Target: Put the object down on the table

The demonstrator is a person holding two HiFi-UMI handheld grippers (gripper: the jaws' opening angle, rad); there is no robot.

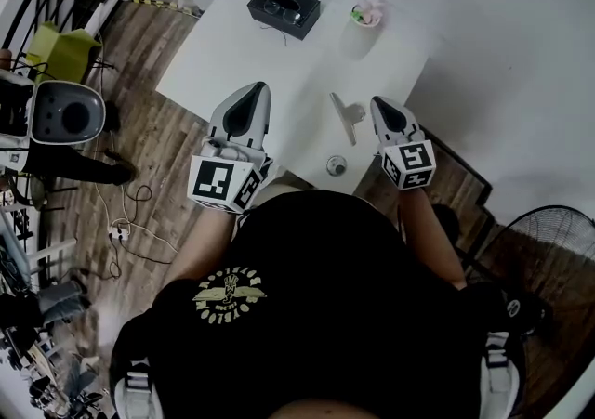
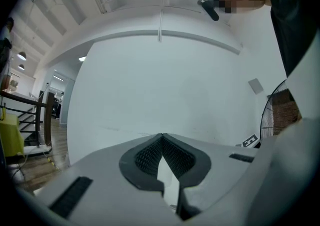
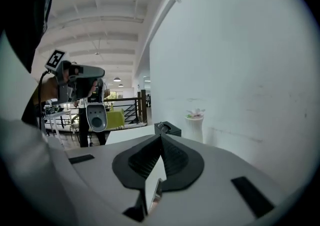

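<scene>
A white worktop (image 1: 242, 45) carries a black box (image 1: 284, 9) and a flower pot (image 1: 366, 15) at its far side, a silver clip (image 1: 346, 116) mid-surface, and a small round object (image 1: 336, 165) near the front edge.

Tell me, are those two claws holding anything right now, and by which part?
Nothing is held. The left gripper and the right gripper both have their jaws shut together and empty; the silver metal piece lies loose on the table.

One box (image 1: 284, 9), one vase (image 1: 366, 15), one round piece (image 1: 336, 164), perhaps one clip (image 1: 345, 120).
</scene>
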